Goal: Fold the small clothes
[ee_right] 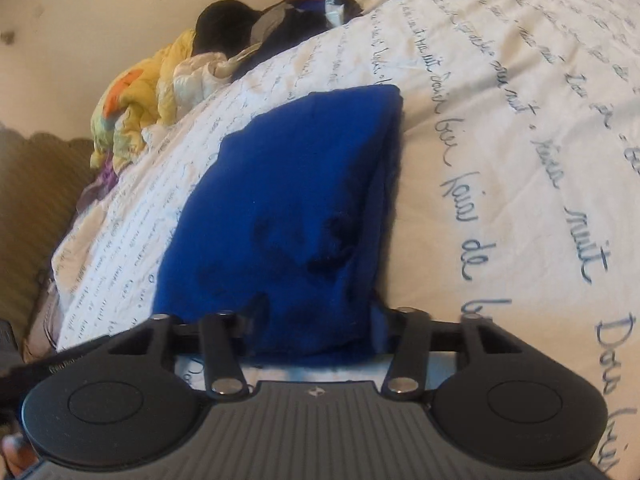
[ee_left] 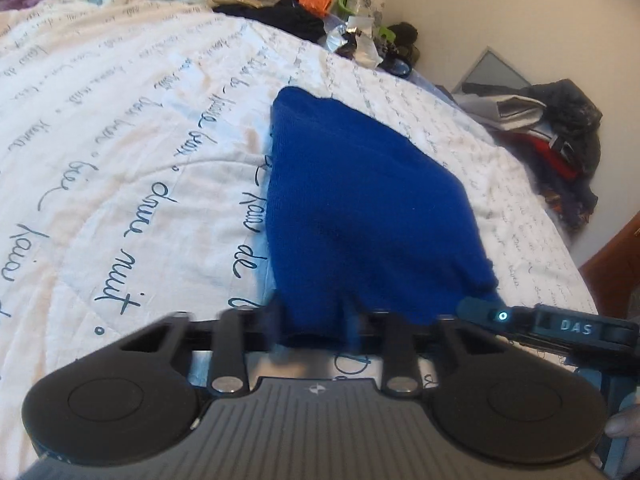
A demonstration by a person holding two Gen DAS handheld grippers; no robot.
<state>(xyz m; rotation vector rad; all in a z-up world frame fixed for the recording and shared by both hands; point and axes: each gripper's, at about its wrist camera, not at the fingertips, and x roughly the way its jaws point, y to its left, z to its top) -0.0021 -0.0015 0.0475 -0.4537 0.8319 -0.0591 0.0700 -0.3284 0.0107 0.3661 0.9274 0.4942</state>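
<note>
Garment: blue knit garment [ee_left: 360,208] lies on the bed's white quilt [ee_left: 120,140], far end resting flat, near hem lifted; it sits away from the cluttered far edge of the bed.
Left tool [ee_left: 314,320]: clamped on one near corner of the hem.
Right tool [ee_right: 316,320]: clamped on the other near corner, fabric bunched between its fingers.
Why held so: both corners pinched together keep the hem taut and level, likely for carrying it over toward the far end.
Clutter: clothes pile [ee_left: 296,8] at the far edge stays clear.
</note>
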